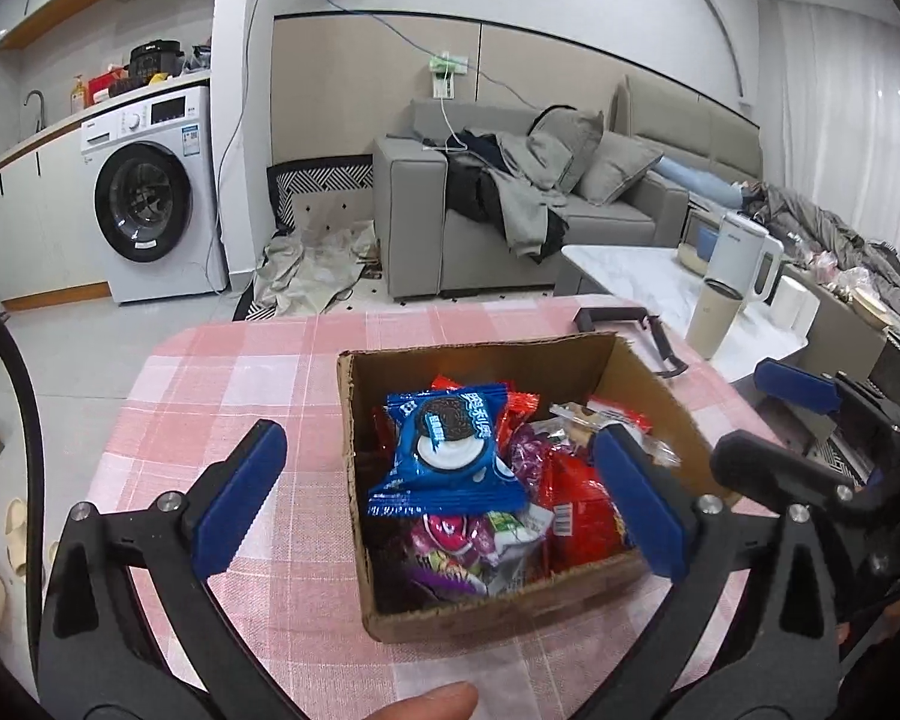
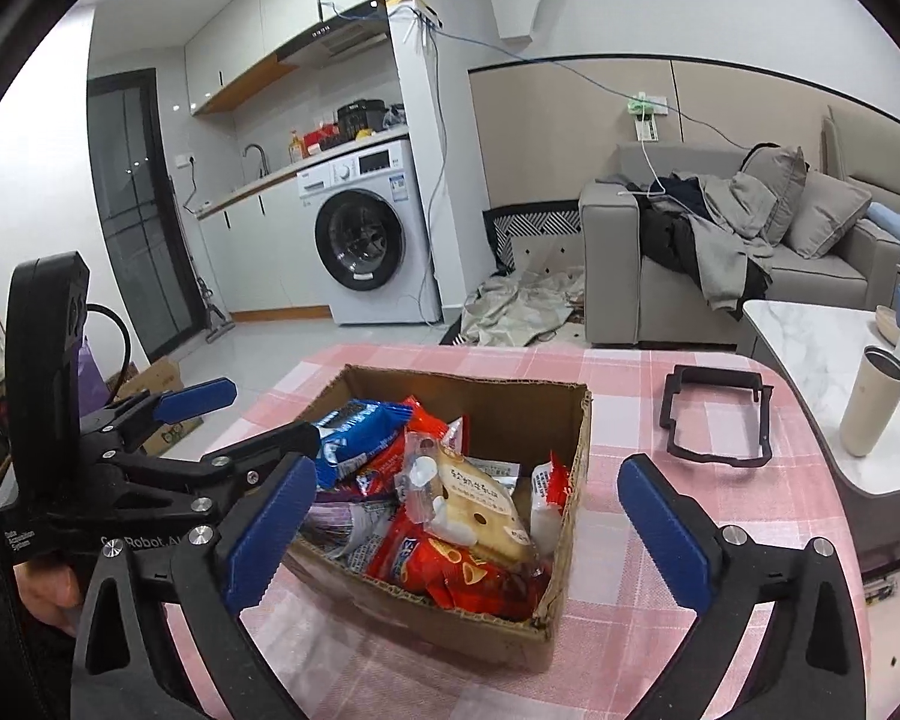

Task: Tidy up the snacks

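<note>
- Both grippers hang above a table covered in a pink checked cloth [image 1: 240,372], each with its blue-padded fingers spread wide and nothing between them.
- From the left wrist view, the left gripper [image 1: 444,498] sits over the near left part of an open cardboard box [image 1: 450,612]; its left finger is over the cloth outside the box wall and its right finger is over the snacks inside.
- From the right wrist view, the right gripper [image 2: 468,516] straddles the same cardboard box [image 2: 510,402], with its right finger over bare cloth beside the box.
- The left gripper also shows at the left edge of the right wrist view, reaching toward the box's left side.
- The snacks lie piled loosely inside the box: a blue Oreo packet [image 1: 444,450] on top toward the left, a red packet [image 1: 582,510] to its right, and a purple wrapper [image 1: 450,546] nearer the front wall.
- In the right wrist view a clear pack of pale crackers [image 2: 474,504] rests on top of red chip bags [image 2: 450,570].
- A black plastic frame [image 2: 720,420] lies flat on the cloth to the right of the box, apart from it.
- Beyond the table stand a white washing machine [image 2: 366,240], a grey sofa [image 2: 720,264] strewn with clothes, and a marble-topped table with a cream tumbler [image 2: 873,402].
</note>
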The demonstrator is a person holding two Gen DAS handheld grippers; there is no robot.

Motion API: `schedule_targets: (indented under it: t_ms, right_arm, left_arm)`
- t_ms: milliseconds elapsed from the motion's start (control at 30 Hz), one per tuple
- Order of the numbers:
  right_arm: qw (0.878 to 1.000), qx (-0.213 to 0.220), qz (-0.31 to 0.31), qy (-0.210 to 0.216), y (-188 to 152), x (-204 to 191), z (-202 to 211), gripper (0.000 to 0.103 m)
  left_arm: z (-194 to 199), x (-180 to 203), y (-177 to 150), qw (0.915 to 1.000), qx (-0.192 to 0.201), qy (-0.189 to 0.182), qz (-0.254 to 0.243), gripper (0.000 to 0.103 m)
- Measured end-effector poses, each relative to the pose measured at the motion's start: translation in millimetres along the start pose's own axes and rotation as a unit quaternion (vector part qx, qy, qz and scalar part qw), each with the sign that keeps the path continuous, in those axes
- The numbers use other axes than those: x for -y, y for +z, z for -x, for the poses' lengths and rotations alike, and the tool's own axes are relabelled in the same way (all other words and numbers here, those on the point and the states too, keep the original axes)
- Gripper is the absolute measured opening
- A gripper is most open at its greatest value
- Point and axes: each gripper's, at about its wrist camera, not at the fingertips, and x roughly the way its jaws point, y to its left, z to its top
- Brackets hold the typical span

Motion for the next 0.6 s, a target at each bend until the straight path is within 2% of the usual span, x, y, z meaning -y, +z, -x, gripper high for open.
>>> schedule_targets:
  t_ms: [467,600]
  right_arm:
    - [0.999,0.051,0.007,0.017,-29.5,-12.1,50.0,0.102]
    - [0.998,0.066,0.023,0.000,-42.4,-17.5,59.5,0.102]
  left_arm:
    - [69.1,0.6,-35.5,0.9987,0.051,-0.006,0.003,0.102]
    - [79.7,1.2,-47.0,0.9983,0.057,-0.005,0.003,0.102]
